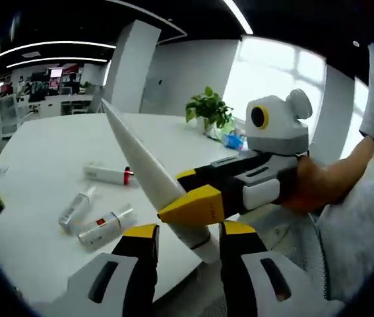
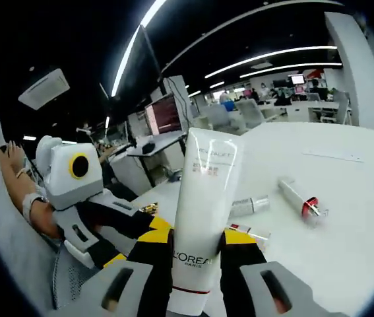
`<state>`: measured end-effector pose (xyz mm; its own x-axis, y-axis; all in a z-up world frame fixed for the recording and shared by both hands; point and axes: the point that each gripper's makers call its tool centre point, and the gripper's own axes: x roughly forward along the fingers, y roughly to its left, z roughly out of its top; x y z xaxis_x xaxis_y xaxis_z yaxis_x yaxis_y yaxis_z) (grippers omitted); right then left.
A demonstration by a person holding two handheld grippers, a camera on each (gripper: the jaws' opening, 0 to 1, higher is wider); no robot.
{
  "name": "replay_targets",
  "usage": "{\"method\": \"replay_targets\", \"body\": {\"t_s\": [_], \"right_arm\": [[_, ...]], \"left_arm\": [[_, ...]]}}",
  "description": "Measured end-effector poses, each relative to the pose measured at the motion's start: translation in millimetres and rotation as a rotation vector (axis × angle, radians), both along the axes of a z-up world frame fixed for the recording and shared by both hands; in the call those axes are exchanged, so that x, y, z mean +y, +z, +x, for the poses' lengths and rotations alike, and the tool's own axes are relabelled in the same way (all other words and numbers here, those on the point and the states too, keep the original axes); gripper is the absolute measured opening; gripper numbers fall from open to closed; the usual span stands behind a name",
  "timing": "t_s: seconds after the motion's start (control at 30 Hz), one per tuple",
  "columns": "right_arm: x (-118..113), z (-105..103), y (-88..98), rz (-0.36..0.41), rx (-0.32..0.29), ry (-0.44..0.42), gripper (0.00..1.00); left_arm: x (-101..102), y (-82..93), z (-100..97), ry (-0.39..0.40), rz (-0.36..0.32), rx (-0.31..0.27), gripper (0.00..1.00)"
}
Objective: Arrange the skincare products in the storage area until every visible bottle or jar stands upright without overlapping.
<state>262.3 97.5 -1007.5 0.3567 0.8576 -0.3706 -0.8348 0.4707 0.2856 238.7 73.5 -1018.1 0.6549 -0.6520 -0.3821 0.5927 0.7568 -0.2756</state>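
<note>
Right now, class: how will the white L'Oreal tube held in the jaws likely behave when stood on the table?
The white tube tapers to a thin flat seam, so it probably squashes under pressure. Tall and narrow, it likely tips easily. Its glossy skin may slip in the right gripper.

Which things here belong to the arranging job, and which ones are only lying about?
For the job:
- white tube, held by the right tool
- three small bottles lying on the table

Only lying about:
- potted plant
- paper slip
</note>
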Motion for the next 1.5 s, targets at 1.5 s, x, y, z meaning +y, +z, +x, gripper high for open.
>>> {"method": "replay_targets", "body": {"t_s": [1.5], "right_arm": [[1, -28, 10.1, 0.143, 0.202, -0.033, 0.26]], "left_arm": [[2, -11.2, -31.1, -0.050, -0.014, 0.165, 0.14]]}}
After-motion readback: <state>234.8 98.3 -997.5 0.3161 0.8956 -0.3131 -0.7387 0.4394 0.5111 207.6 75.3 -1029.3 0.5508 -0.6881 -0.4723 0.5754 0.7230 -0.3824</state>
